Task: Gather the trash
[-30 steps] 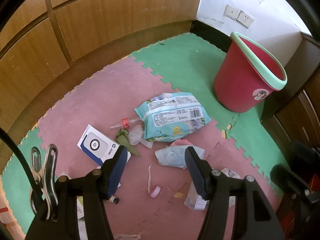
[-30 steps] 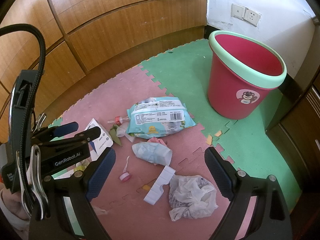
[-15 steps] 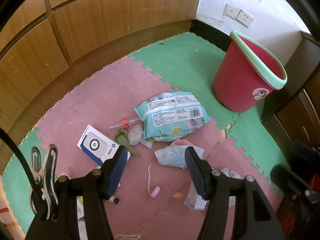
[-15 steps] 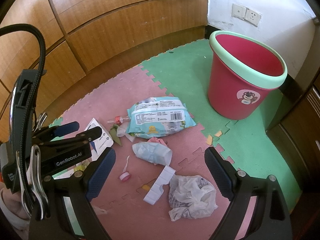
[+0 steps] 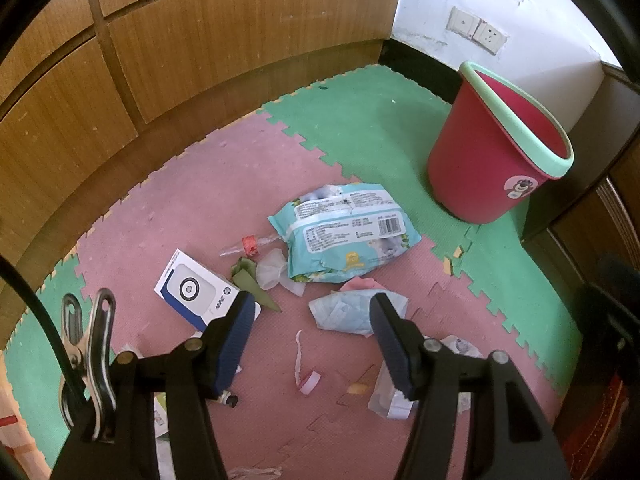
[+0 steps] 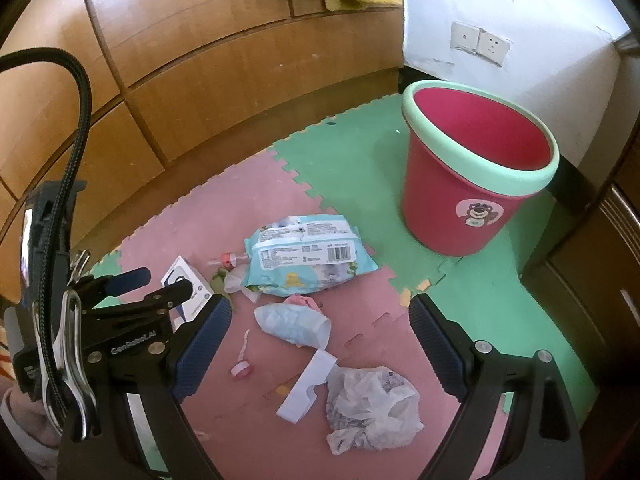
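Foam floor mat (image 6: 360,152) of pink and green interlocking tiles, bounded by wood cabinets (image 6: 200,80) and a white wall with sockets (image 6: 480,44). Red bin (image 6: 472,200) with mint rim stands upright on the green tiles, far right; nothing visible inside.

Trash lies scattered on the pink tiles:
- wipes pack (image 6: 308,258), flat, near centre, well apart from the bin
- blue tissue (image 6: 294,324) just in front of the pack
- white plastic bag (image 6: 372,404), crumpled, nearest the right gripper
- paper strip (image 6: 306,386) touching the bag's left edge
- small pink tape roll (image 6: 241,370) left of the strip
- white-blue box (image 5: 198,290) left of the pack
- green scrap (image 5: 252,280) between box and pack

Left gripper (image 5: 312,342): jaws apart, holding nothing, above the floor. Right gripper (image 6: 320,352): jaws wide apart, holding nothing, above the bag and strip.
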Available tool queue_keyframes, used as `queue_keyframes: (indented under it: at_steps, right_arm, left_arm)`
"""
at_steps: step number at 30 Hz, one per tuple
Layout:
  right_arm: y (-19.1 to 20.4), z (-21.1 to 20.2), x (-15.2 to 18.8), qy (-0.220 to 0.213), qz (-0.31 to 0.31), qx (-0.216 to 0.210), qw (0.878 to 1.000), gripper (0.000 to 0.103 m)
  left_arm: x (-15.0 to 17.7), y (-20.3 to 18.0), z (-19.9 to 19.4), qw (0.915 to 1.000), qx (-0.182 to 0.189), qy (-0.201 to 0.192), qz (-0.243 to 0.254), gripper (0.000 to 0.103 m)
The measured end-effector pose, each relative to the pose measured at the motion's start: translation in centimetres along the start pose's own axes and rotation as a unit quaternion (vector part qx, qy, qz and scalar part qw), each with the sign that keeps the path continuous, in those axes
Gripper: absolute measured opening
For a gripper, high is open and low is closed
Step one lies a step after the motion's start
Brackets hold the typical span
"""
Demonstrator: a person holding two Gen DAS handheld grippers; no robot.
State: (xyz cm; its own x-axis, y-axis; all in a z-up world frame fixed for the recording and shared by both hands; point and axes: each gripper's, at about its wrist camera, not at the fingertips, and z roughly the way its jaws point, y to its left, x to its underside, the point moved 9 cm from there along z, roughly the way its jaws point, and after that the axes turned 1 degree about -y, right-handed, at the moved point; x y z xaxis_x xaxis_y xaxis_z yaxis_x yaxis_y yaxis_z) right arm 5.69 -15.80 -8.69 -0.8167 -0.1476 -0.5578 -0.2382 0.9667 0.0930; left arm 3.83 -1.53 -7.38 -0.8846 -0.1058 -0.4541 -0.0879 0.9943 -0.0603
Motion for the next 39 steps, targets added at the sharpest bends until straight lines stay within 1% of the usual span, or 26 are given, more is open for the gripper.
queue_keyframes:
  at_steps: [6,8,14,19,23,29,32,33,36,37,38,39]
  right_arm:
    - [-0.5,-0.5,-0.3,-0.006,-0.003,0.005,1.000,0.093]
    - [-0.9,-0.5,-0.5,-0.007,-0.004,0.006,1.000,0.093]
    - [-3.2,-0.7,-2.1,-0.021,0.007,0.024,0.999,0.093]
    - [-5.3,-0.1,-4.4,-0.033,-0.014,0.050,0.998,0.093]
    - [-7.5,1.3,-6.8,-0.038,-0.030,0.074,0.996,0.093]
    - [-10.9,4.8,-9.9,-0.030,-0.043,0.114,0.992,0.093]
    - [-11.8,6.3,-10.8,-0.024,-0.063,0.131,0.989,0.093]
    - [-11.9,7.0,-11.1,-0.018,-0.074,0.136,0.988,0.093]
    - [-12.3,8.7,-11.8,-0.002,-0.097,0.146,0.984,0.093]
    - [-12.3,8.9,-11.7,0.000,-0.102,0.147,0.984,0.090]
    - [-12.3,9.3,-11.8,0.002,-0.109,0.147,0.983,0.083]
    - [-12.4,9.9,-12.0,0.007,-0.117,0.149,0.982,0.080]
  left_arm:
    - [0.0,0.0,-0.1,1.0000,-0.003,-0.001,-0.001,0.063]
    - [0.0,0.0,-0.1,1.0000,-0.006,0.000,-0.005,0.062]
    - [-0.2,0.3,0.1,0.9999,-0.012,0.001,-0.008,0.061]
    - [-0.1,0.6,0.4,0.9998,-0.018,-0.001,-0.010,0.060]
    - [0.1,0.6,0.5,0.9998,-0.016,0.003,-0.013,0.059]
    - [0.1,0.7,0.5,0.9997,-0.020,0.002,-0.012,0.059]
    - [-0.1,0.6,0.6,0.9998,-0.014,0.006,-0.015,0.058]
    - [-0.3,0.7,0.6,0.9999,-0.006,0.007,-0.014,0.057]
    - [-1.1,1.0,0.1,0.9999,-0.005,-0.001,-0.009,0.057]
    - [-1.3,1.3,-0.1,0.9999,-0.008,-0.005,-0.007,0.057]
    - [-1.4,1.7,-0.1,0.9999,-0.010,-0.006,-0.008,0.057]
    - [-1.4,2.0,-0.1,0.9999,-0.010,-0.004,-0.010,0.057]
